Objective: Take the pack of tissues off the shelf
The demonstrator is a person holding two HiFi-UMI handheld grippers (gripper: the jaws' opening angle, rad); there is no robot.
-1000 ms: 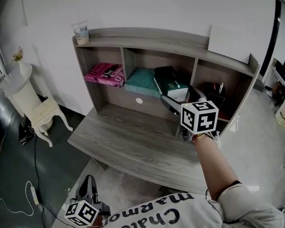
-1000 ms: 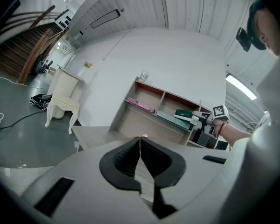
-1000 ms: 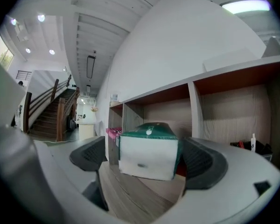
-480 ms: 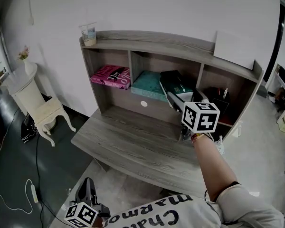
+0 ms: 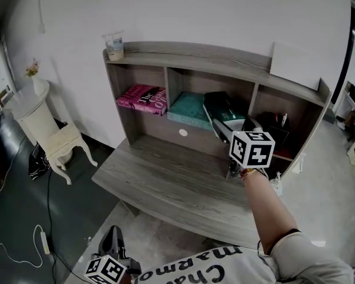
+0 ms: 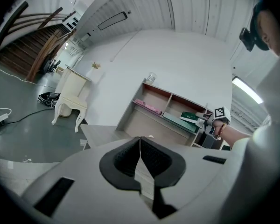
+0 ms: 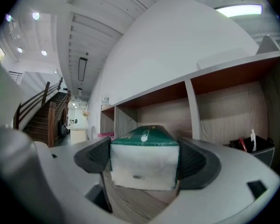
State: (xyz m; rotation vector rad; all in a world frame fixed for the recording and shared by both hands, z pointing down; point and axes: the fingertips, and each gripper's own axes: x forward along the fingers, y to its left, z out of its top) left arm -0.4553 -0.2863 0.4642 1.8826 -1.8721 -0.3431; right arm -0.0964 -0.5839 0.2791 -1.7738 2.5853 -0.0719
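In the middle compartment of the shelf (image 5: 196,51), the green pack of tissues (image 7: 144,164) sits between the right gripper's (image 5: 232,128) jaws. They have just been closing, and their pads now press its sides. The left gripper (image 6: 140,146) hangs low, jaws together.

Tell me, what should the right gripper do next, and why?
Probably squeeze a little tighter. The jaws of the right gripper have just been closing and touch both sides of the pack of tissues, which lies on the shelf; a firmer hold should come before pulling.
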